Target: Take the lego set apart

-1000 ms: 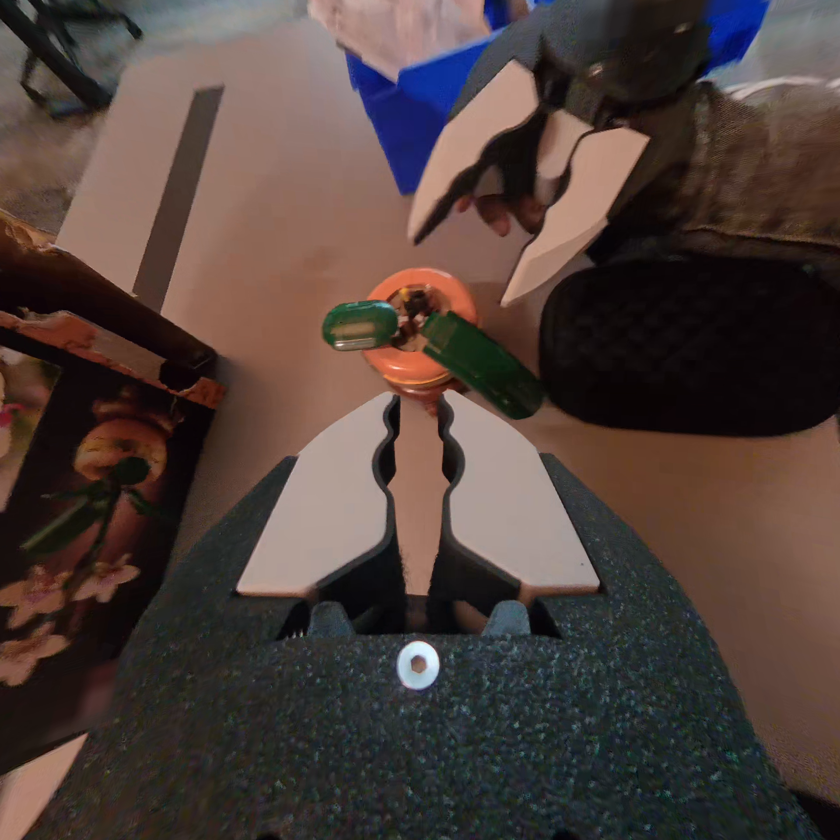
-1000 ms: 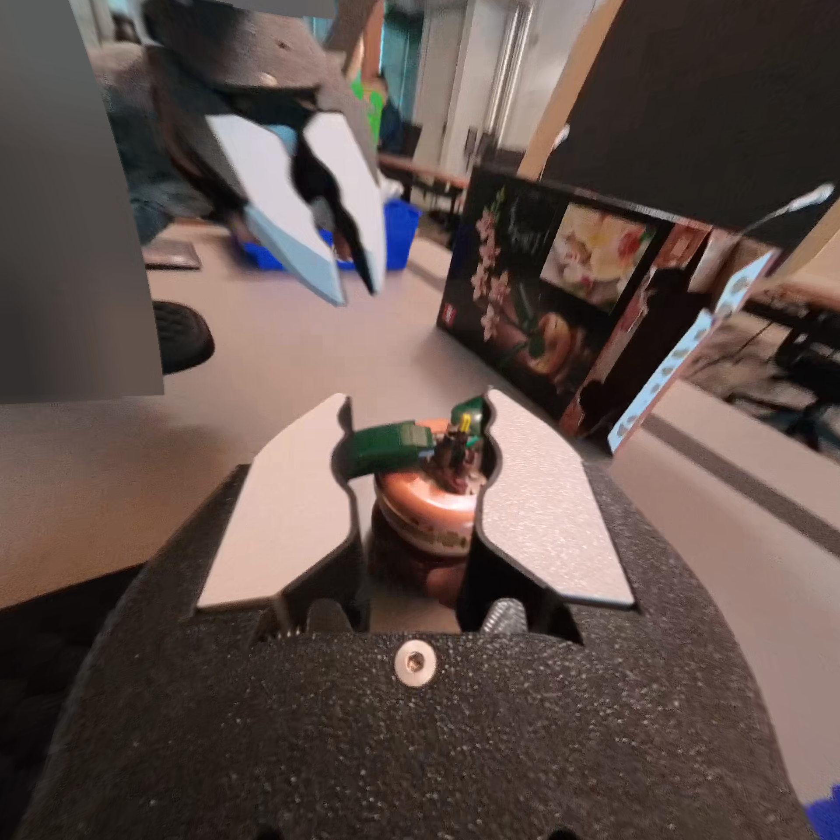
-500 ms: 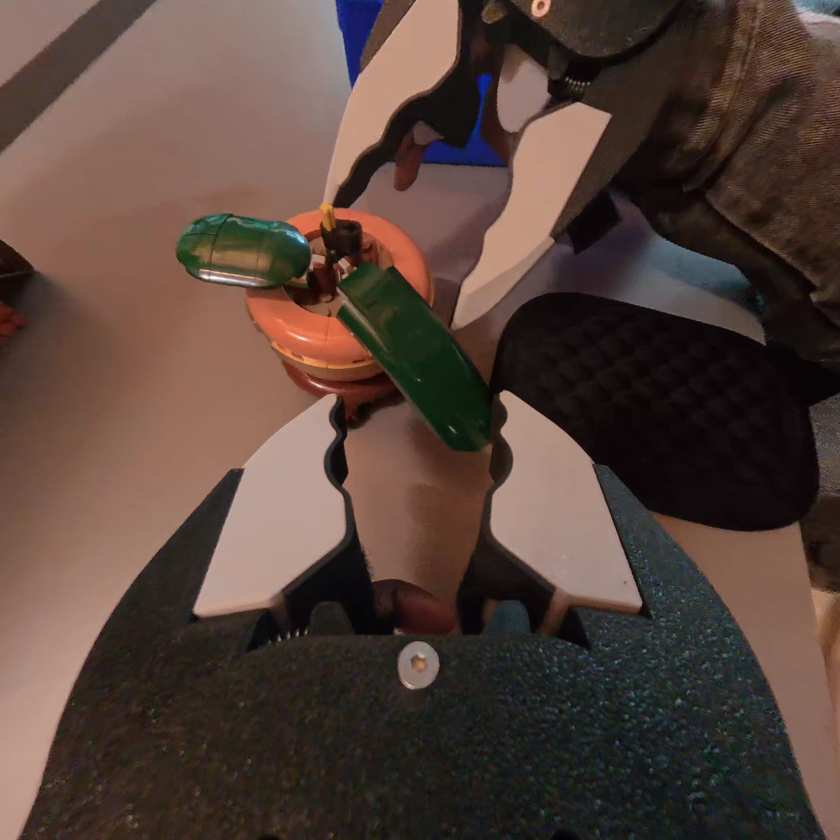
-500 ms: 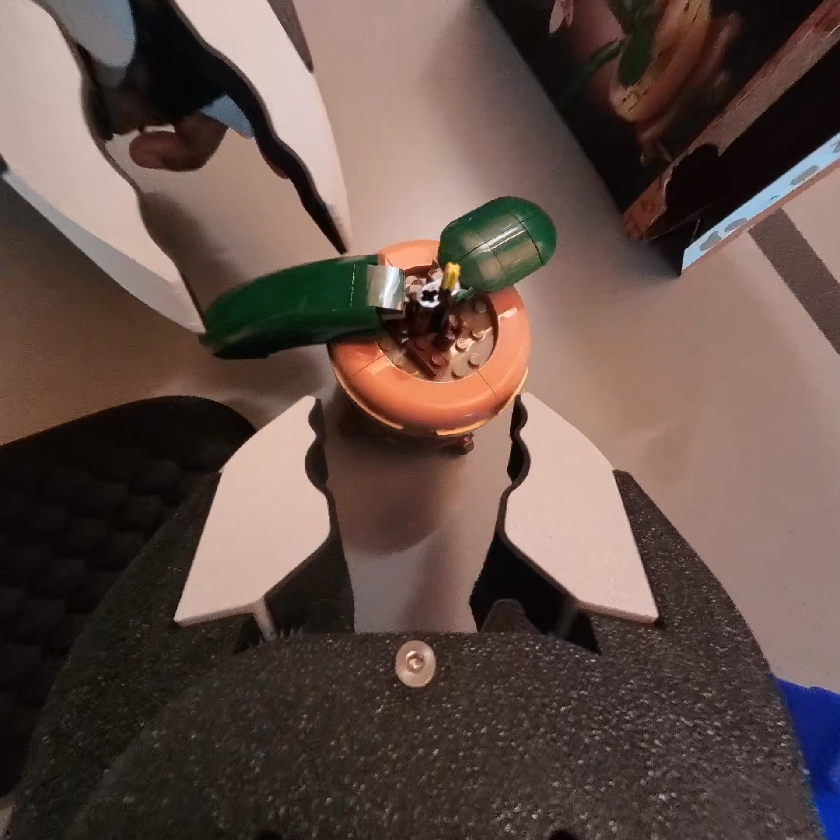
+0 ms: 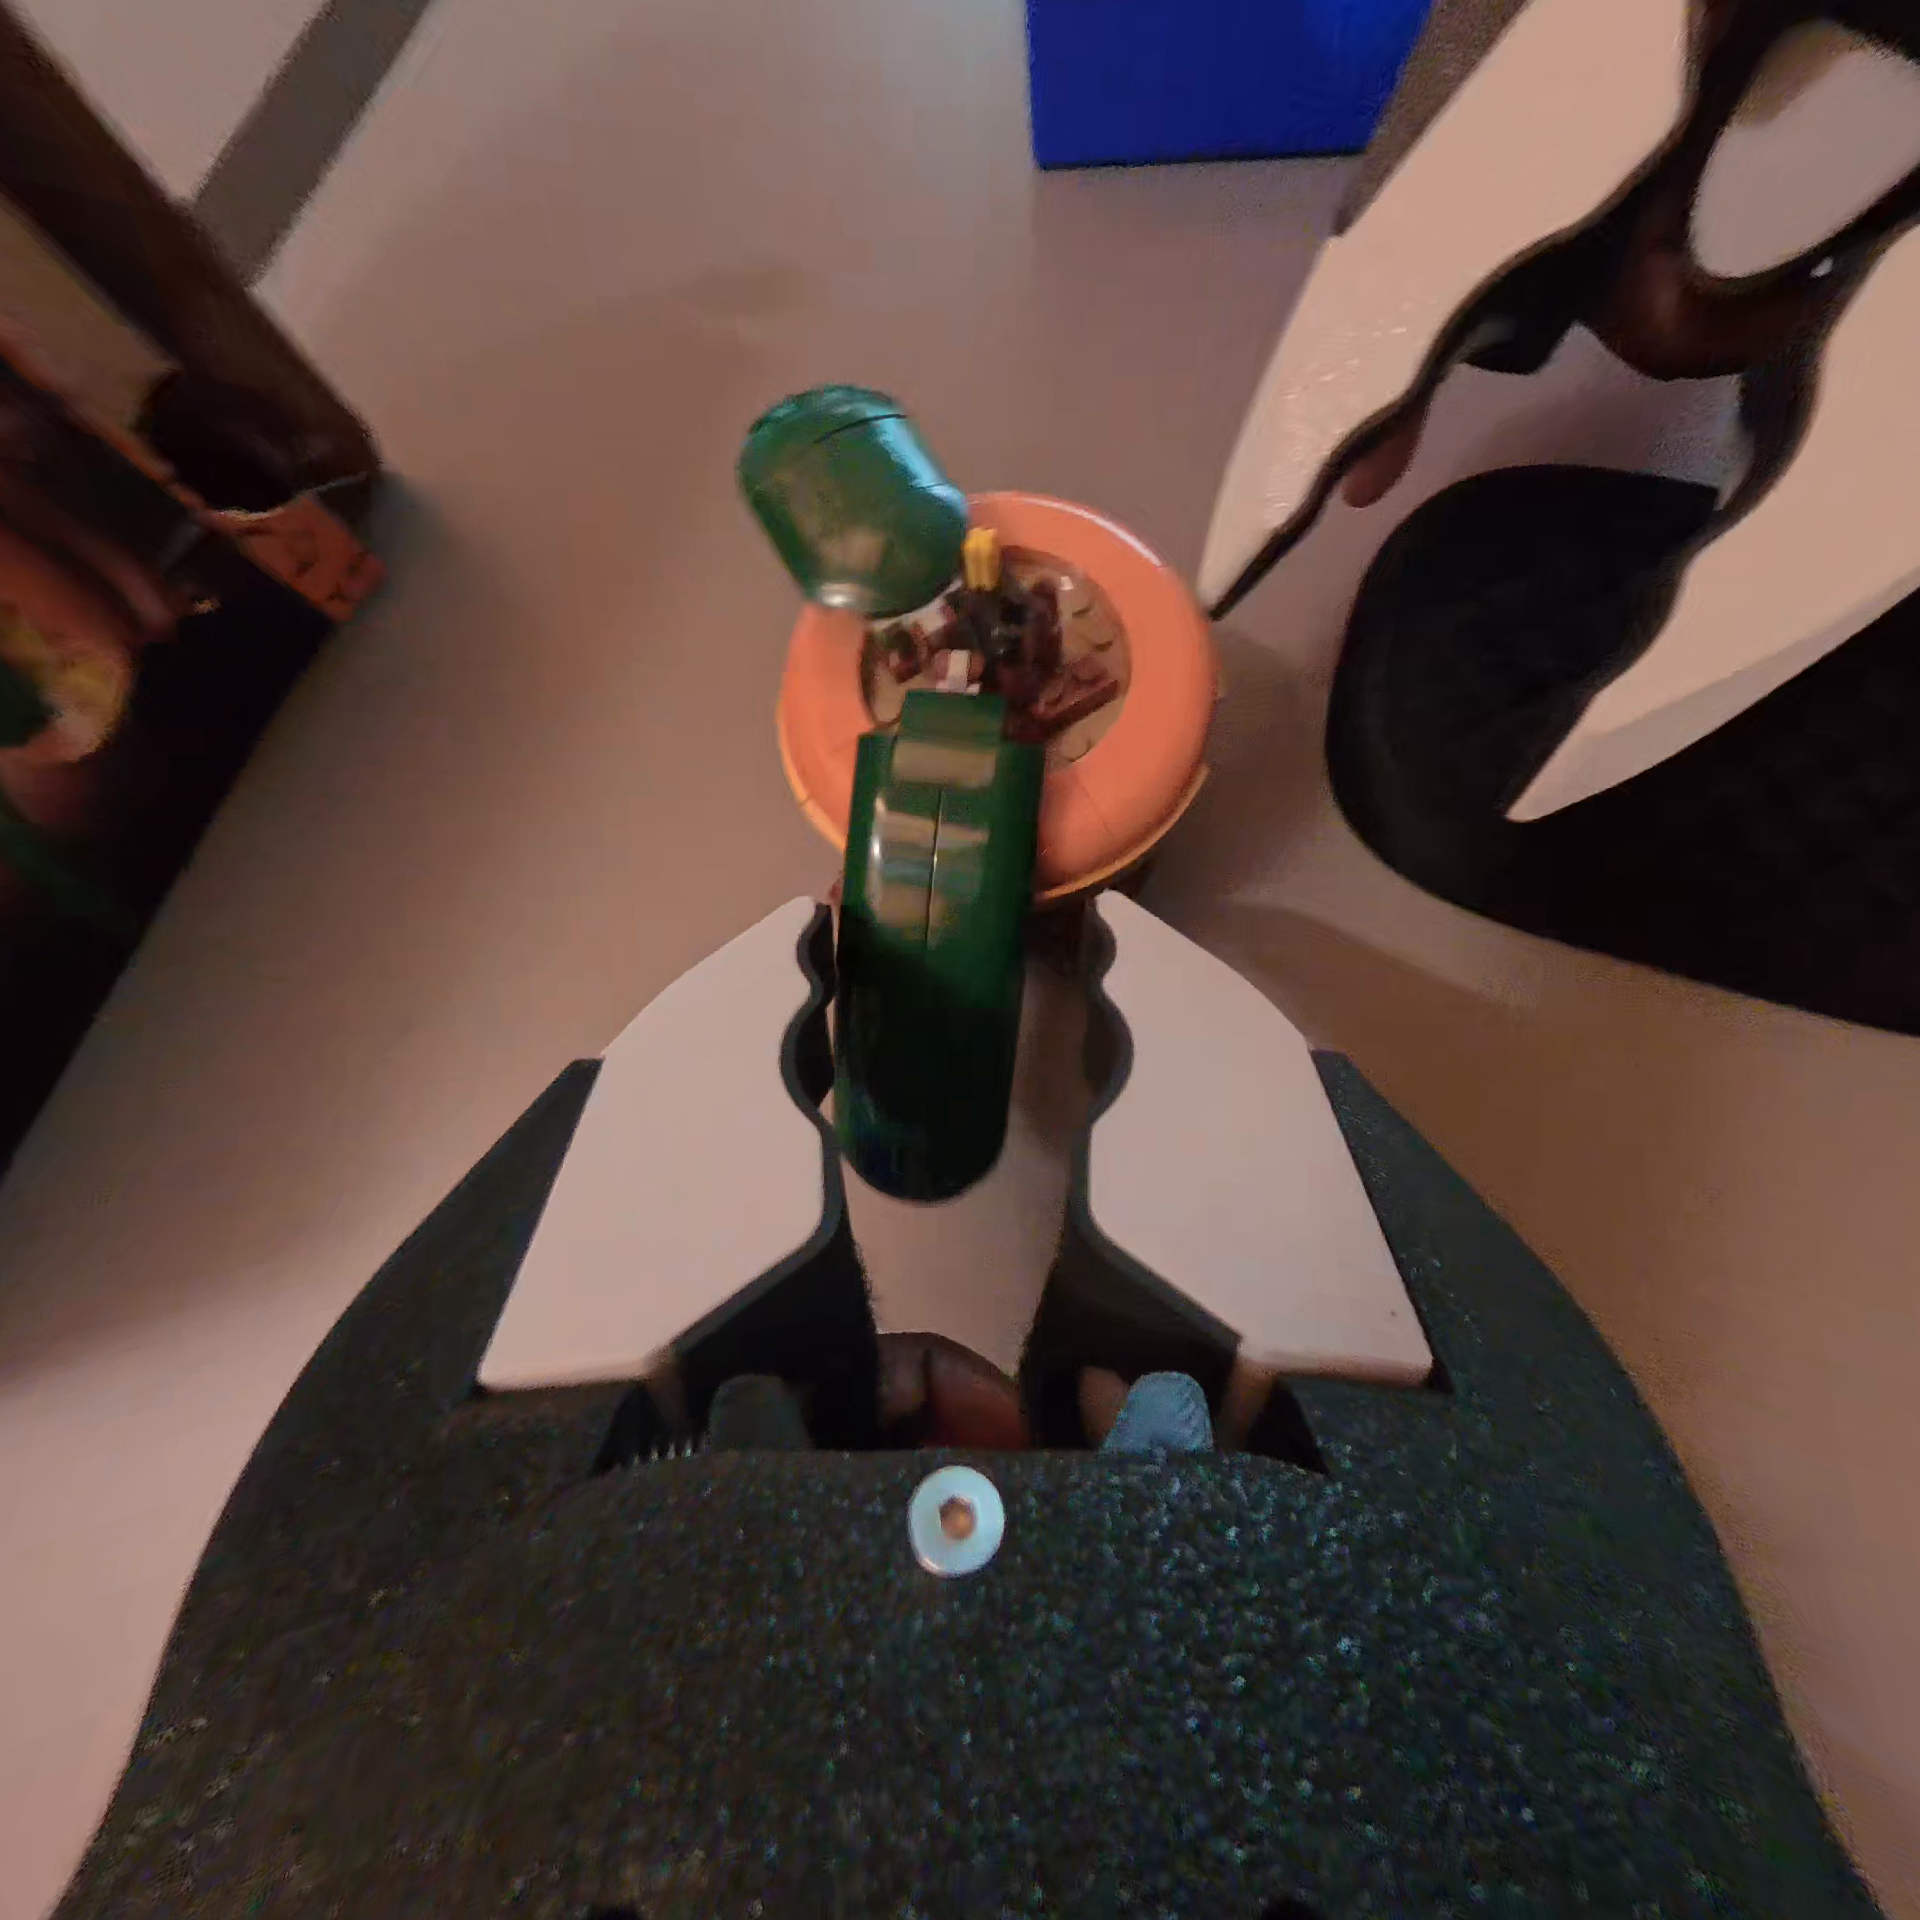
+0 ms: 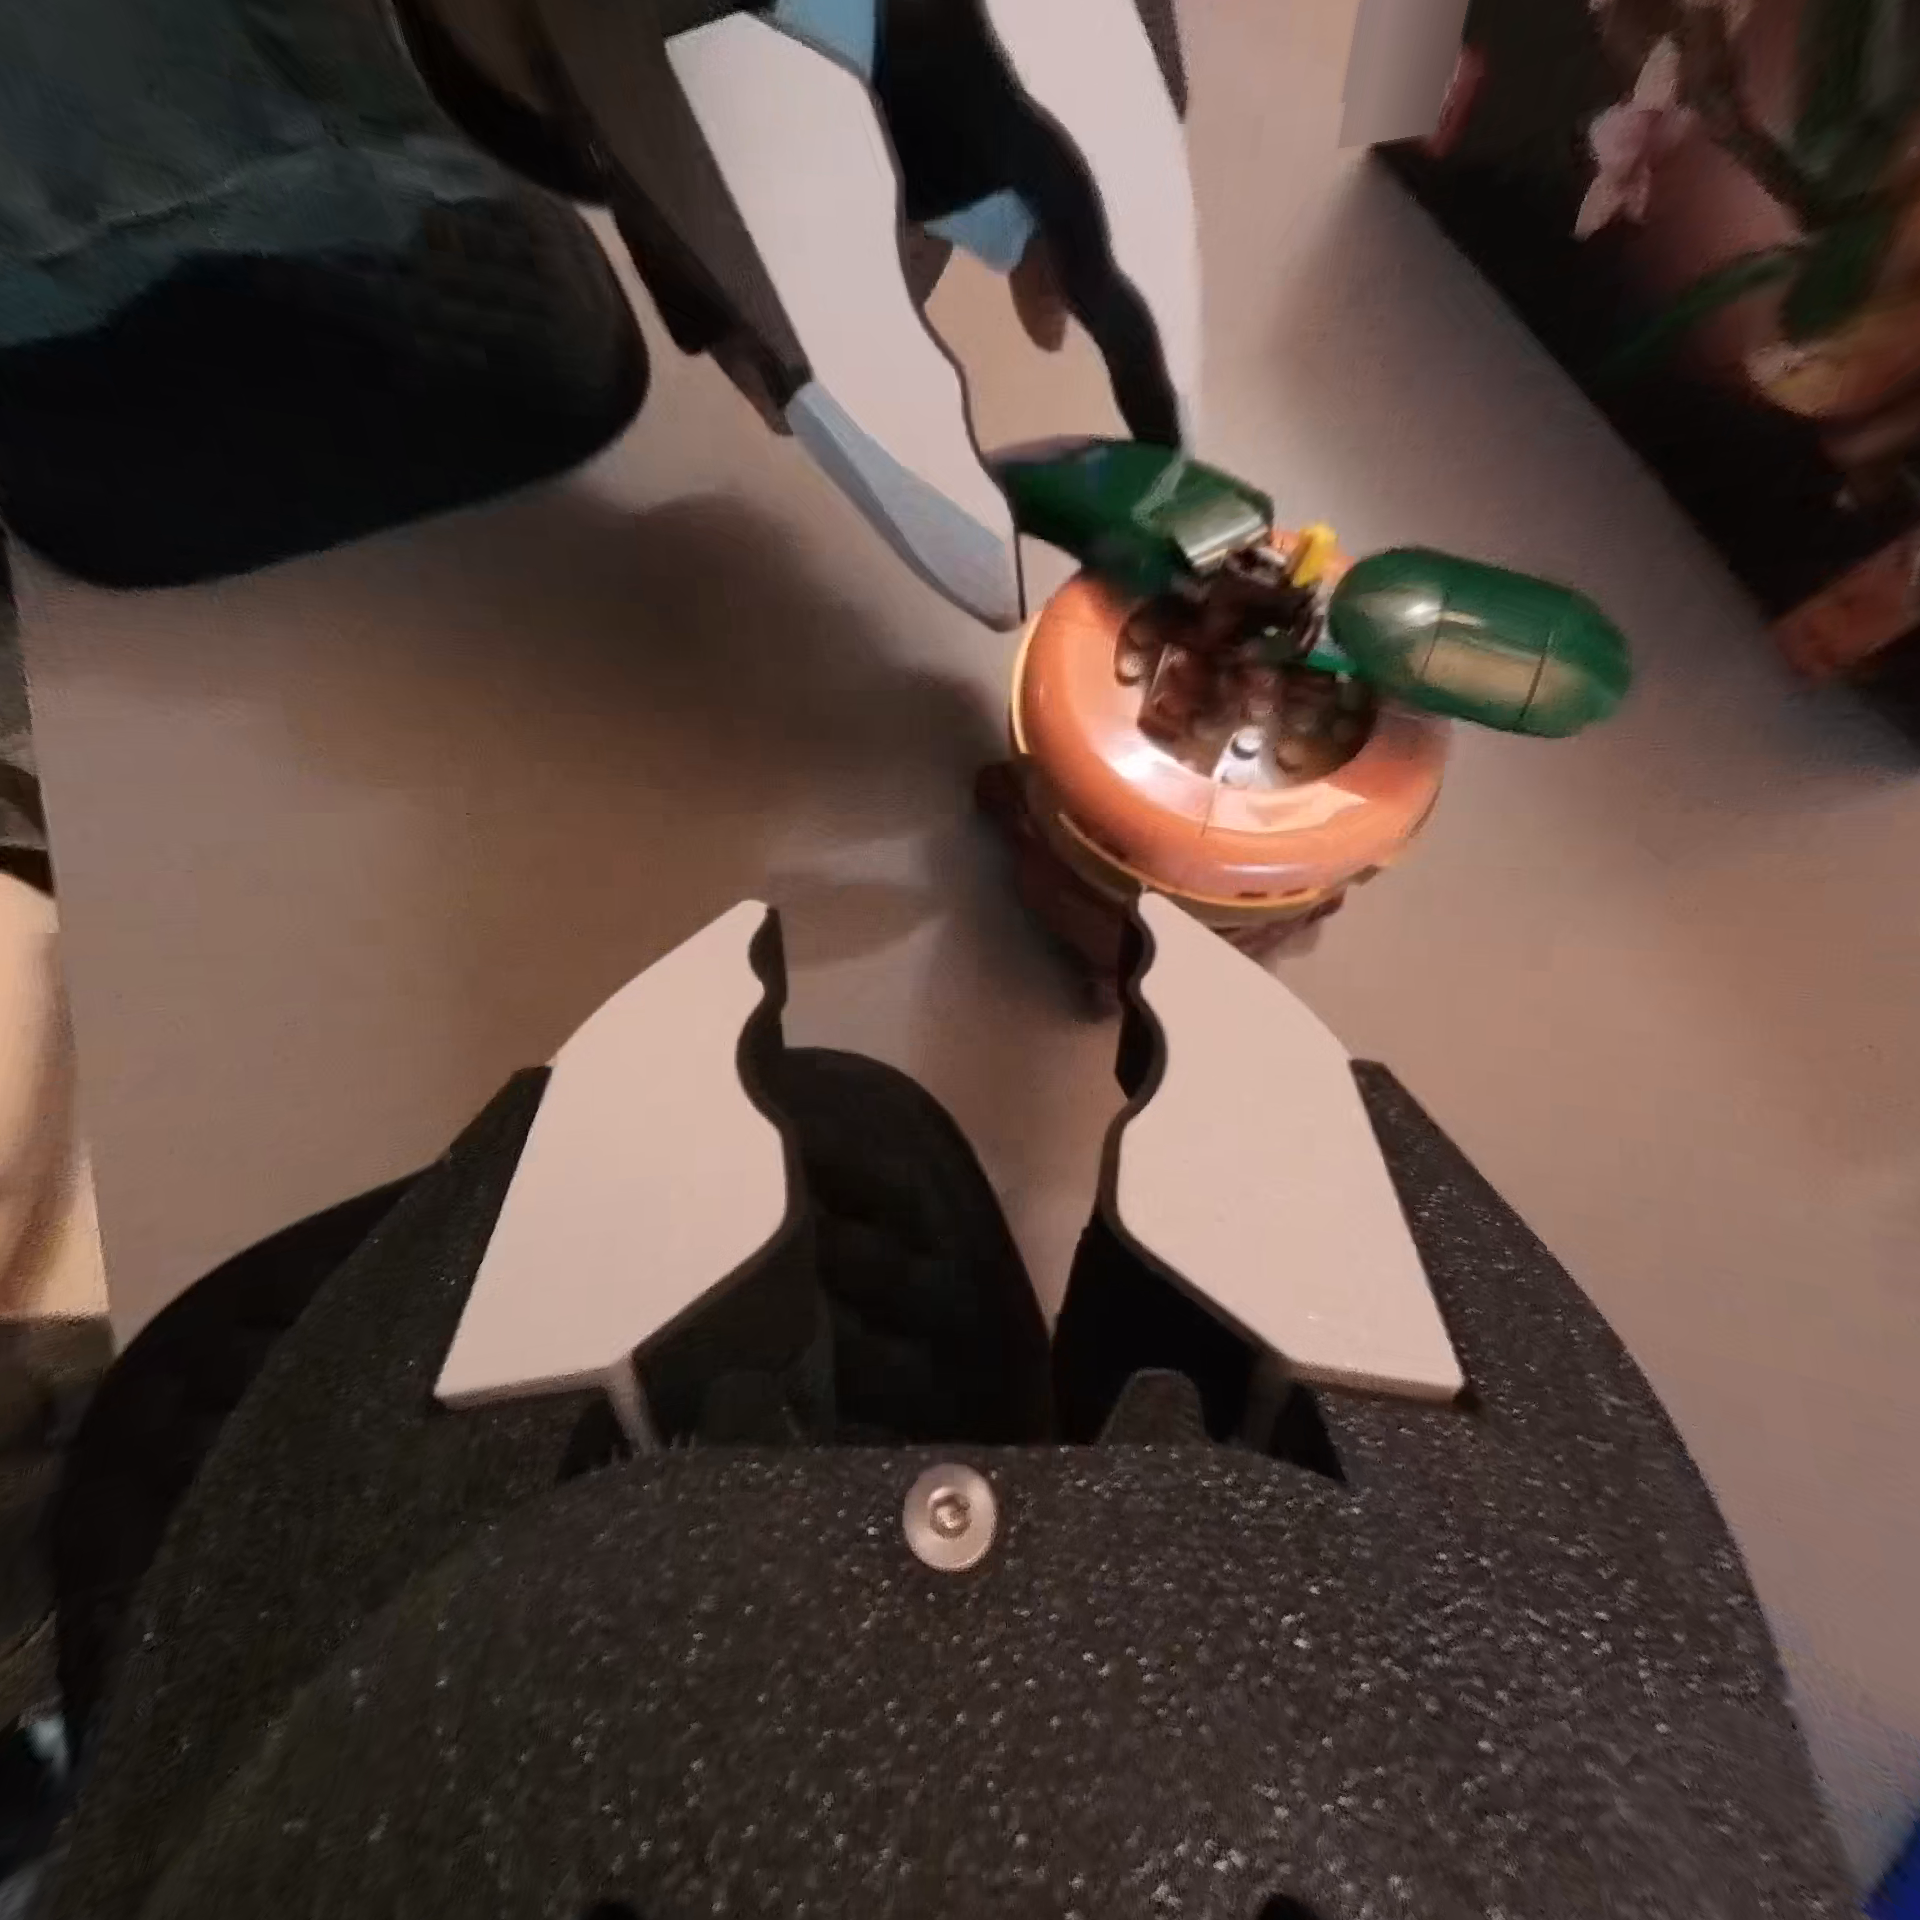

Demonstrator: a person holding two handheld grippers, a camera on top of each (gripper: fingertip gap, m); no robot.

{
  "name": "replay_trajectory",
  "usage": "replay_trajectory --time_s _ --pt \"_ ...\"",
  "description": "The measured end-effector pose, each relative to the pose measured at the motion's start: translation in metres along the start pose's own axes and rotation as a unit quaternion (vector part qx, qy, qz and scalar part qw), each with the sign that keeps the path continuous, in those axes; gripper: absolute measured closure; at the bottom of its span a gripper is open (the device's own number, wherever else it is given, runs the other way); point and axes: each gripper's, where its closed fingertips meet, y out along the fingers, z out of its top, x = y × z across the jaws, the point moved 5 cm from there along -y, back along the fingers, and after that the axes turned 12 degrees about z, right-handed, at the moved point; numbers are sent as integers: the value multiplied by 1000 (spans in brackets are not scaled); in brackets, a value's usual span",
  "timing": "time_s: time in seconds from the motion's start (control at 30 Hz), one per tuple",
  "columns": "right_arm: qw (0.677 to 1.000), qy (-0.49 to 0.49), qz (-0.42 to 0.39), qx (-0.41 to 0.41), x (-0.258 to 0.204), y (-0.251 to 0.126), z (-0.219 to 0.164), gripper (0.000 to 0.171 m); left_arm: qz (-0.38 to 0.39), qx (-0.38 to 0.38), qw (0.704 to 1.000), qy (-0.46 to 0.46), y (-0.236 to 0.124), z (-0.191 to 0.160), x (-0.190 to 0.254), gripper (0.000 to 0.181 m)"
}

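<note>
The lego set is an orange pot (image 5: 1122, 748) on a brown base, with a long green leaf (image 5: 925, 987) and a short rounded green leaf (image 5: 852, 520). My left gripper (image 5: 956, 925) is open, with the long leaf's free end between its fingers and a gap on the right side. My right gripper (image 6: 956, 914) is open and empty, low and to the left of the pot (image 6: 1226, 790), with its right fingertip near the brown base. In the right wrist view the left gripper (image 6: 1081, 520) stands over the long leaf (image 6: 1122, 499). The short leaf (image 6: 1475, 655) points right.
A black padded rest (image 5: 1558, 727) lies right of the pot and also shows in the right wrist view (image 6: 312, 395). The set's dark printed box (image 5: 104, 520) stands at the left. A blue bin (image 5: 1195, 83) is at the far edge. The right gripper (image 5: 1361, 717) hovers over the pad.
My left gripper has swung round and moved in, so the long leaf now lies between its fingers. My right gripper has drawn back to the left of the pot.
</note>
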Motion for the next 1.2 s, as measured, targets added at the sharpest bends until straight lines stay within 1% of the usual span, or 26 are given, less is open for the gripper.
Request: replay_trajectory --time_s 0.13,0.2,0.3,0.37,0.47,0.53,0.6,0.67,0.7,0.73,0.8,0.9,0.97,1.03,1.1,1.2 --pt "998 -5 -46 44 25 -10 8 114 28 34 999 -4 -28 -2 -2 141" --pt "997 -9 -48 64 37 -14 13 112 40 51 998 22 -34 0 5 142" --pt "999 -4 -12 47 47 -4 12 102 38 59 995 66 -27 5 16 143" --pt "999 5 -15 30 50 5 10 99 37 52 995 77 -17 6 17 143" --pt "999 0 -49 16 43 8 12 107 56 47 994 86 -11 7 6 144" --pt "998 11 -62 14 35 10 13 111 47 40 995 84 -15 3 0 145" --pt "998 17 -58 13 24 13 15 113 54 34 995 82 -21 -2 -7 147" --pt "999 8 -32 5 11 16 18 124 61 36 994 84 -29 -6 -13 150" --pt "1000 -1 -13 -4 6 17 20 129 52 48 994 83 -34 -4 -11 150" --pt "1000 -9 -7 -17 5 15 22 130 43 66 994 77 -39 -1 -8 150" --pt "998 -40 0 -41 7 6 33 137 24 96 992 74 -45 5 2 149" --pt "992 -94 30 -84 12 -4 64 139 29 79 991 109 -38 2 5 146" --pt "982 -116 64 -132 13 -4 83 141 21 75 991 105 -33 2 3 144" --pt "972 -137 75 -175 18 0 97 142 14 81 992 97 -30 5 1 144" --pt "964 -140 78 -214 27 11 105 142 14 88 990 114 -27 9 0 143" --pt "947 -132 96 -277 37 30 102 145 3 88 987 132 -21 7 -3 138"
